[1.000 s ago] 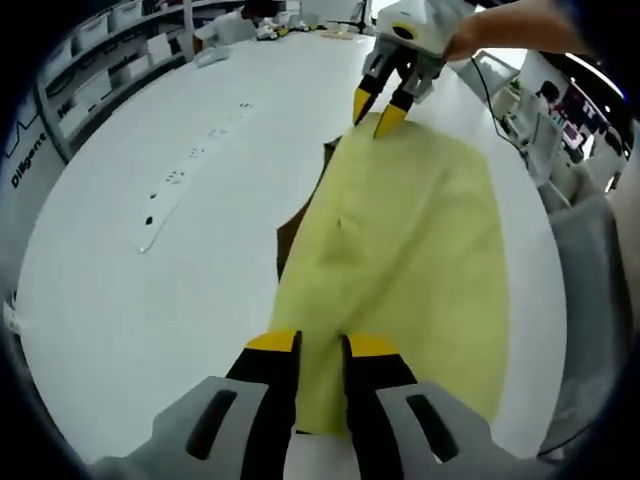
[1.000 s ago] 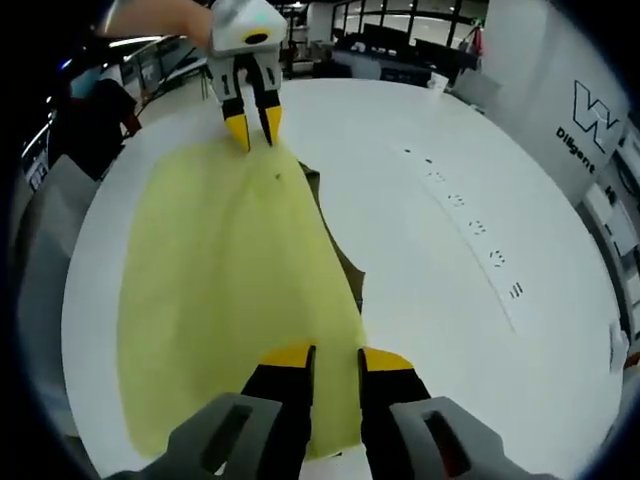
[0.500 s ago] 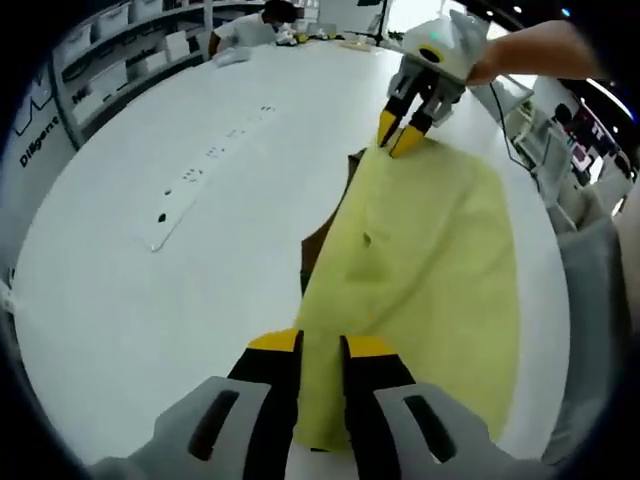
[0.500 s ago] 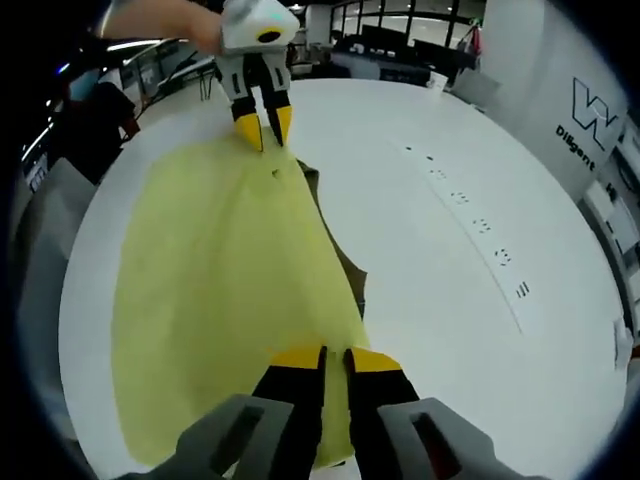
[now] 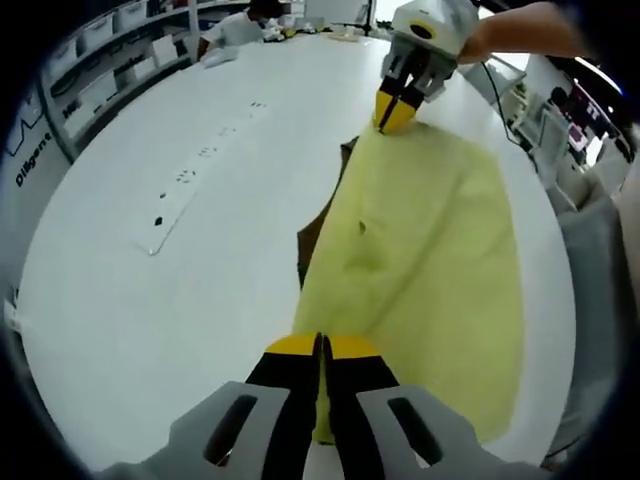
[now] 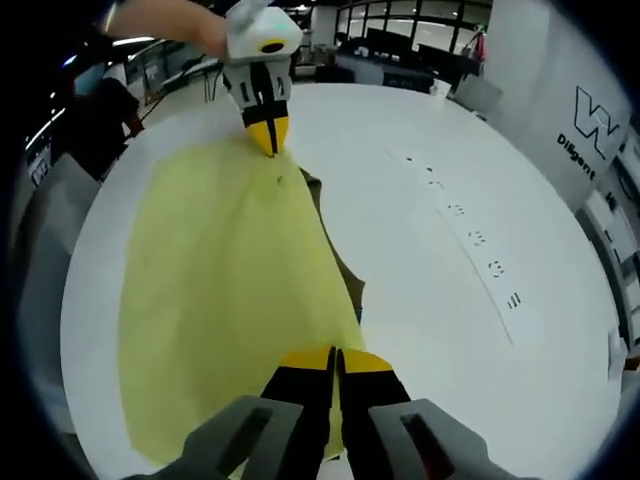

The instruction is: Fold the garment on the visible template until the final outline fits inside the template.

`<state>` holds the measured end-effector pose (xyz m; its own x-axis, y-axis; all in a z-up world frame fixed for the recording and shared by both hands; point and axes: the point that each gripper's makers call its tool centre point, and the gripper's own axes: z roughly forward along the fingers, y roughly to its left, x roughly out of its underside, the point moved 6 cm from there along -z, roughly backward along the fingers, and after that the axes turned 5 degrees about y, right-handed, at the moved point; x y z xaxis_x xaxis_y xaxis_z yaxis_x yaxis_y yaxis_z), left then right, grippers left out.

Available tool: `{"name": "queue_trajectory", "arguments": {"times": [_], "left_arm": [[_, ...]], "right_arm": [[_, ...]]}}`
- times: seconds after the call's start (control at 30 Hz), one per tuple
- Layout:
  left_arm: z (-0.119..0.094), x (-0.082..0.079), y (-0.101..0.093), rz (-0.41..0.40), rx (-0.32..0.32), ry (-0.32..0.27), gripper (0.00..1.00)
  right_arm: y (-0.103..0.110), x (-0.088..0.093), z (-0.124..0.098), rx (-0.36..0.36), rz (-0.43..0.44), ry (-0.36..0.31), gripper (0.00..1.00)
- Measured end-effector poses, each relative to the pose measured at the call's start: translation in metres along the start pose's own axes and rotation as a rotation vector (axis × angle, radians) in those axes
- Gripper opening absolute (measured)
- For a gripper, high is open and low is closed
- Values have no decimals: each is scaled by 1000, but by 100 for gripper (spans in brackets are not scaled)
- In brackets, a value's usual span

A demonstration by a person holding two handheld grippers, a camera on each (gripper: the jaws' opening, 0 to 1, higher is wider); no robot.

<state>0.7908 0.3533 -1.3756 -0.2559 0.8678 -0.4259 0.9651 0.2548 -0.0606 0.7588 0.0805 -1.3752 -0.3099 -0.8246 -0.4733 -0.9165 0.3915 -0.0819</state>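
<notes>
Both the left gripper (image 5: pixel 321 347) and right gripper (image 6: pixel 335 358) are pinching opposite corners of the yellow garment (image 5: pixel 430 250), lying on the white table (image 5: pixel 170 260).

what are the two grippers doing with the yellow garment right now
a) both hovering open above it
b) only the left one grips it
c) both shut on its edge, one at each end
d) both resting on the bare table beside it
c: the left gripper and the right gripper each have their jaws closed on the edge of the yellow garment, at opposite ends of it.
</notes>
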Motion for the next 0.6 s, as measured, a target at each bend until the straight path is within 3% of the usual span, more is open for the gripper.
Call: {"name": "queue_trajectory", "arguments": {"times": [0.2, 0.33, 0.6], "left_arm": [[-13, -9, 10, -46, -31, -48, 0], [-8, -7, 15, -59, -79, -35, 0], [11, -2, 20, -99, -145, 29, 2]], "right_arm": [[-10, 0, -9, 33, 45, -31, 0], [-15, 2, -7, 67, 110, -44, 0], [-13, 6, 13, 106, 136, 24, 0]]}}
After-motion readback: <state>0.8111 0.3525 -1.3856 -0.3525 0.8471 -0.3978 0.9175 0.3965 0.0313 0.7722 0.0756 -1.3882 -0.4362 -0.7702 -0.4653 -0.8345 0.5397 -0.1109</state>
